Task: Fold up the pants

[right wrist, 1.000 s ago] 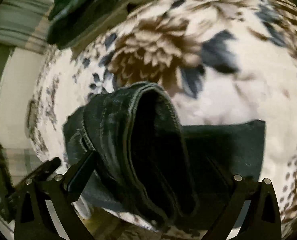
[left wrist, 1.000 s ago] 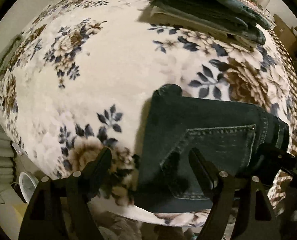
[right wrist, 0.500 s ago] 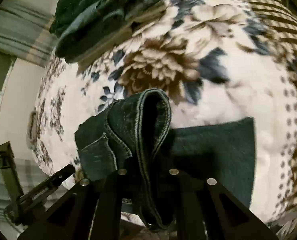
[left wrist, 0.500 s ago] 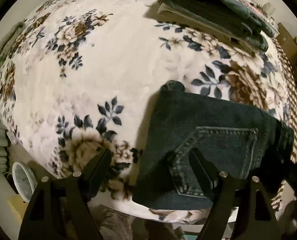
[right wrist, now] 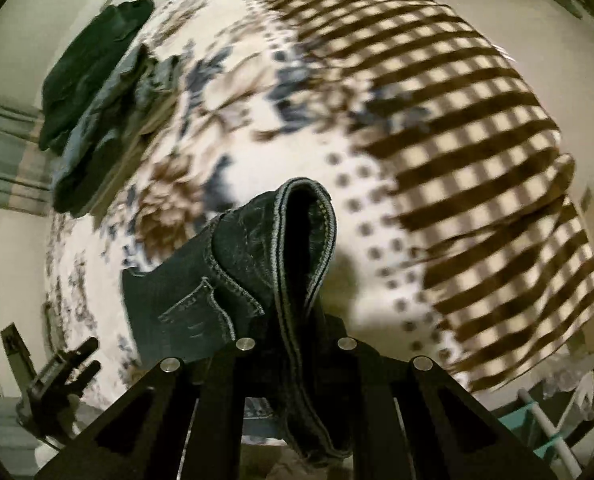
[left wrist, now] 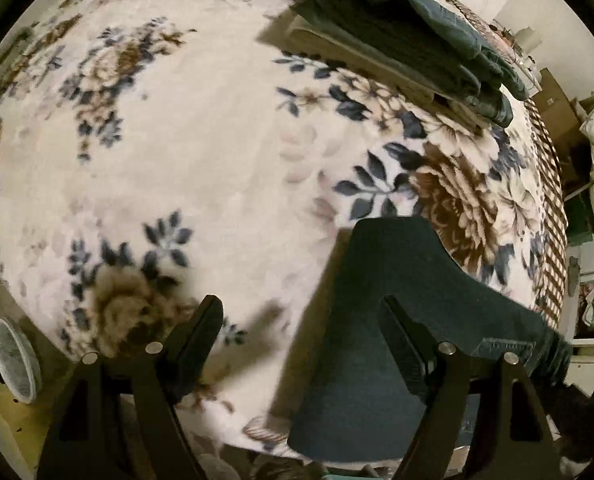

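A fan stands on the floor at the far left, below the edge of a bed covered by a flowered blanket, on which a pair of dark jeans is being folded. The left hand-held gripper hangs above the blanket with its jaws spread wide and nothing between them; one finger crosses in front of the denim, though whether it touches the cloth cannot be told. Its position suggests it is free to steady or smooth the near edge. Further right, a stack of folded clothes sits at the far side of the bed, apparently finished work kept out of the way. On the right, the right hand-held gripper is closed tight on the doubled waistband, which rises in a loop above the checked border of the blanket. Lifting by the thick band probably lets the whole garment be carried over in one piece. The fold looks partly made, not yet laid flat.
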Demonstrator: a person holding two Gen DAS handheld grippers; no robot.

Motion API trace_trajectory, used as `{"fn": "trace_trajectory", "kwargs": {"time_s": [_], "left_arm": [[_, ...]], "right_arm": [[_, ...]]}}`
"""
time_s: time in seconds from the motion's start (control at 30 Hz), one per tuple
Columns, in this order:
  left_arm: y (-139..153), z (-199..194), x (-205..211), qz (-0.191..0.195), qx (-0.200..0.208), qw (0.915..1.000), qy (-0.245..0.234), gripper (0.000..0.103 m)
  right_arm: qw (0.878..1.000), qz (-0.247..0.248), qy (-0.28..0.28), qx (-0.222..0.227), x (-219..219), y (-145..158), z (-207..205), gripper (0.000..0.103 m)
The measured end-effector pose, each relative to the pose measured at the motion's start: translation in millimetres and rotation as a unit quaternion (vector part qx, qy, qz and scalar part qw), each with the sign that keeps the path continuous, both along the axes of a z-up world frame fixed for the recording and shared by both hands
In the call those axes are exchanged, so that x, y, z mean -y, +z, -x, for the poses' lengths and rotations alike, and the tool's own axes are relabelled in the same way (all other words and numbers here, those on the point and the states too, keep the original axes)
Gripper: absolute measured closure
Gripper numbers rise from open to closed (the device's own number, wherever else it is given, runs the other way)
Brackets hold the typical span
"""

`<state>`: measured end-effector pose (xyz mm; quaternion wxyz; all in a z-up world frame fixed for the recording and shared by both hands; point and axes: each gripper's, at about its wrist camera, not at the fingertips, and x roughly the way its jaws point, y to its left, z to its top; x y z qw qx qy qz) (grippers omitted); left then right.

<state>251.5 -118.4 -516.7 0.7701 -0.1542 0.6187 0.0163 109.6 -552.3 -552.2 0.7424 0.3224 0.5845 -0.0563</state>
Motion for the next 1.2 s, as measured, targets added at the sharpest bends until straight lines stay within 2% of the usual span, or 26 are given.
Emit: {"fn": "trace_trajectory", "kwargs": {"time_s": [0.17,0.3,0.43,0.47,0.5,0.57,0.67,0.77,0.83,0.9,0.93,0.97,1.0,1.07,1.13,1.2], "left_arm": [[-20,-25,18,0.024,-0.013,0.9996,-0.011,0.025],[-44,-42,31,0.035,-0.035,0.9984,-0.024,0.025],[-69,-51,35,0.091,-0.055,0.9942,-0.015,0.025],[-74,-53,35,0.105,-0.051,0.993,-0.017,0.029],[-75,-55,36,0.114,-0.041,0.9924,-0.021,0.049],[-74,-58,39,0.121,-0.025,0.9916,-0.039,0.077],[-75,-60,40,0.108,-0.017,0.9921,-0.062,0.082],[-80,-60,35,0.117,-0.022,0.9909,-0.062,0.081],[-76,-60,31,0.128,-0.028,0.9899,-0.055,0.079],[-69,-54,21,0.148,-0.043,0.9876,-0.031,0.073],[-65,-48,16,0.159,-0.045,0.9859,-0.024,0.073],[-59,-38,10,0.172,-0.048,0.9837,-0.016,0.067],[-54,-28,4,0.181,-0.05,0.9822,-0.01,0.057],[-48,-6,-3,0.2,-0.056,0.9781,0.012,0.047],[-54,20,-8,0.223,-0.077,0.9711,0.036,0.047],[-71,46,-8,0.247,-0.118,0.9596,0.064,0.047]], "right_arm": [[1.0,0.014,0.015,-0.015,8,-14,0,0.093],[1.0,0.011,-0.001,-0.023,19,-16,16,0.093],[0.999,-0.003,-0.014,-0.038,30,-29,25,0.091],[0.999,-0.007,-0.017,-0.046,32,-34,24,0.087],[0.998,-0.007,-0.025,-0.056,37,-42,22,0.082],[0.998,-0.005,-0.03,-0.06,43,-53,16,0.081],[0.998,0.02,-0.013,-0.064,42,-64,6,0.081],[0.997,0.008,-0.014,-0.075,44,-76,4,0.08],[0.996,-0.006,-0.01,-0.084,46,-75,5,0.067],[0.995,-0.014,-0.02,-0.097,53,-70,11,0.025],[0.994,-0.026,-0.033,-0.096,59,-64,20,0.021],[0.994,-0.041,-0.044,-0.089,64,-59,29,0.021],[0.993,-0.064,-0.064,-0.081,69,-53,42,0.021],[0.988,-0.093,-0.09,-0.087,72,-52,63,0.021],[0.976,-0.153,-0.121,-0.099,68,-64,83,0.021],[0.961,-0.206,-0.153,-0.103,63,-83,96,0.021]]}}
